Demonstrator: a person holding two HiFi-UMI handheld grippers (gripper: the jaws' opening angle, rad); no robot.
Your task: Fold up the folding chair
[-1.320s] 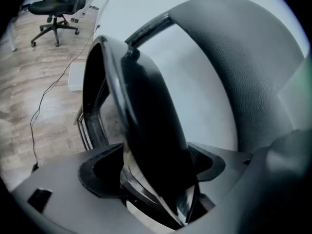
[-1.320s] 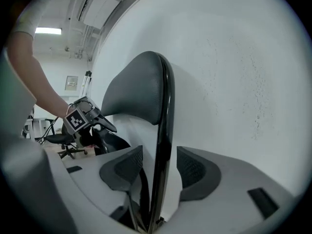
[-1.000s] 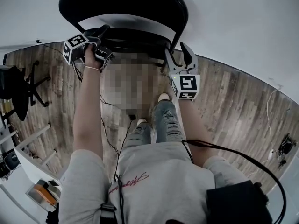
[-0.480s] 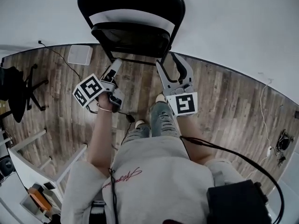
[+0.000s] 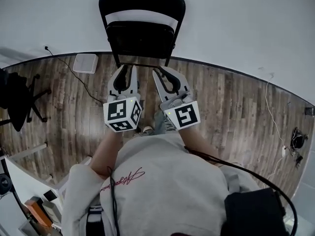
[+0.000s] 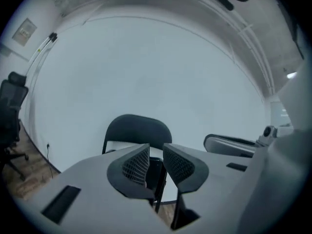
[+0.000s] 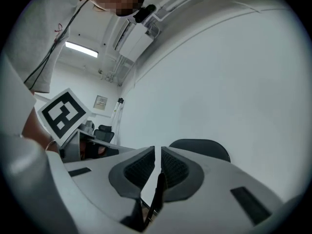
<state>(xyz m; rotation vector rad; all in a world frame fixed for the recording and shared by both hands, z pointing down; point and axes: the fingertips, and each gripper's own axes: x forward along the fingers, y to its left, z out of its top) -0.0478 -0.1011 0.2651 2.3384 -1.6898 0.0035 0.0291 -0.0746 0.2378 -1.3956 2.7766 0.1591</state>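
The black folding chair (image 5: 142,21) stands against the white wall, and its seat looks swung up flat in the frame. It shows beyond the jaws in the left gripper view (image 6: 139,128) and in the right gripper view (image 7: 202,147). My left gripper (image 5: 126,69) and right gripper (image 5: 164,72) are held side by side in front of the chair, apart from it. Both have just been closing with nothing between the jaws. The left gripper (image 6: 156,155) keeps a narrow gap. The right gripper (image 7: 157,162) has its pads almost touching.
A wooden floor (image 5: 231,102) runs up to the wall. A white box (image 5: 84,63) with a cable lies left of the chair. A black office chair (image 5: 17,97) stands at the far left. Cables and a plug (image 5: 297,144) lie at the right.
Both grippers have drawn back from the chair towards my body and come together. The left one rolled. Both pairs of jaws went from wide open to nearly closed.
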